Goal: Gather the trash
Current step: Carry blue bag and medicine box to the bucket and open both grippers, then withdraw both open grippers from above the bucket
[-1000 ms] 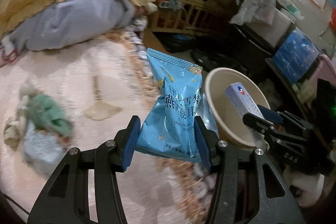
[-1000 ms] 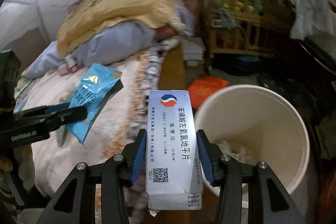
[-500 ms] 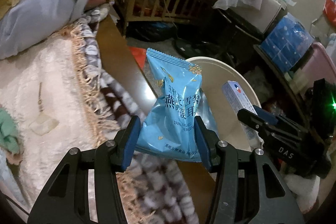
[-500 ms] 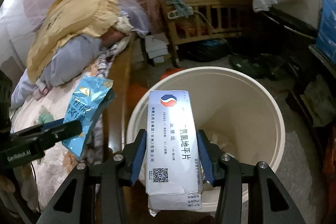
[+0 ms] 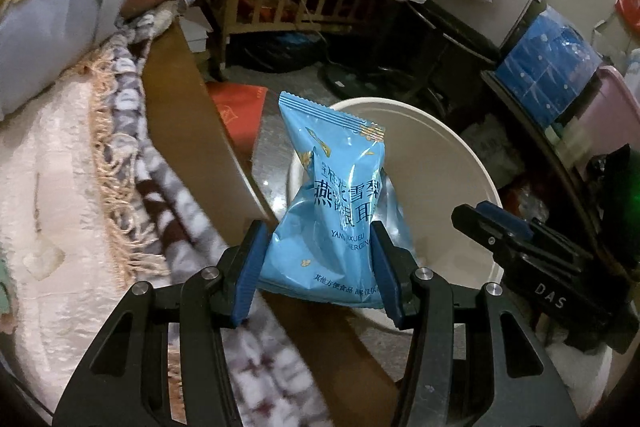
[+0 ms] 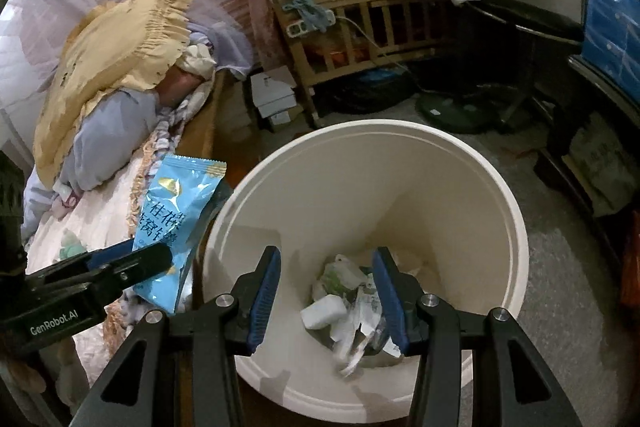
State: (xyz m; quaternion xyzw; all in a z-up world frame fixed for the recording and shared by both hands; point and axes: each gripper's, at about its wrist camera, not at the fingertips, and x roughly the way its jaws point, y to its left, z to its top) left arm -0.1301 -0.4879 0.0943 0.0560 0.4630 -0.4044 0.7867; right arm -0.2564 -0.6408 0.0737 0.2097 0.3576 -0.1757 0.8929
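My left gripper (image 5: 316, 239) is shut on a light-blue snack bag (image 5: 340, 195), which stands upright between its blue pads over the near left rim of a cream waste bin (image 5: 440, 131). In the right wrist view the same bag (image 6: 176, 211) hangs at the bin's left edge in the left gripper (image 6: 152, 255). My right gripper (image 6: 326, 259) stands open above the mouth of the bin (image 6: 400, 129), with nothing between its fingers. Crumpled white trash (image 6: 344, 299) lies at the bin's bottom. The right gripper (image 5: 480, 215) also shows at the right of the left wrist view.
A bed with a fringed blanket (image 5: 120, 155) and a wooden side board (image 5: 188, 115) lies to the left. A red bag (image 5: 240, 107) sits on the floor beside the bin. A wooden crib (image 6: 360, 27), a fan base (image 6: 448, 107) and blue boxes (image 5: 548, 67) stand behind.
The white medicine box that my right gripper held is gone from its jaws. Both grippers have moved from over the bed to the bin, the blue bag still in the left one.
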